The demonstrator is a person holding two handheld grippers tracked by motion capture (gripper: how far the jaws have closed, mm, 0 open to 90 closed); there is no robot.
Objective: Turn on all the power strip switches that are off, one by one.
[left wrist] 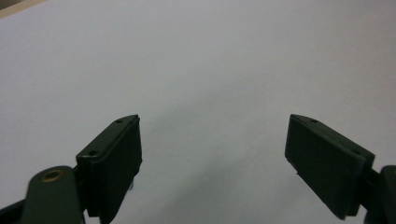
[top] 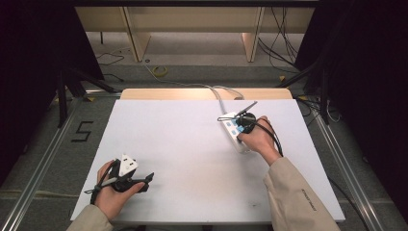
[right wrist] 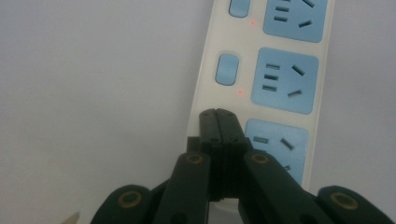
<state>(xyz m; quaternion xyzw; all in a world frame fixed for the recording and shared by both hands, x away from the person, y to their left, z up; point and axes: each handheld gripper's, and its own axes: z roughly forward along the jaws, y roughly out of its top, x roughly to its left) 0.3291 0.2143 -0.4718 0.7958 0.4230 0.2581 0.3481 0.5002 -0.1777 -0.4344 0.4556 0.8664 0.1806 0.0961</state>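
A white power strip [top: 235,136] with blue sockets lies at the right of the white table [top: 192,144]. My right gripper [top: 236,128] points down onto it, held by the person's right hand. In the right gripper view the power strip [right wrist: 280,79] runs up the frame, and my right gripper [right wrist: 218,116] is shut with nothing between the jaws. Its tip sits over the strip's switch column, beside the nearest socket [right wrist: 276,145]. Two small red lights [right wrist: 240,92] glow beside the blue switches [right wrist: 227,69]. My left gripper [top: 132,173] rests near the front left edge. My left gripper [left wrist: 215,158] stands wide open over bare table.
The strip's white cable [top: 219,96] runs off the table's far edge to the floor. A wooden board [top: 144,94] borders the far side. Metal rails [top: 53,144] flank the table, and more cables lie on the floor behind it.
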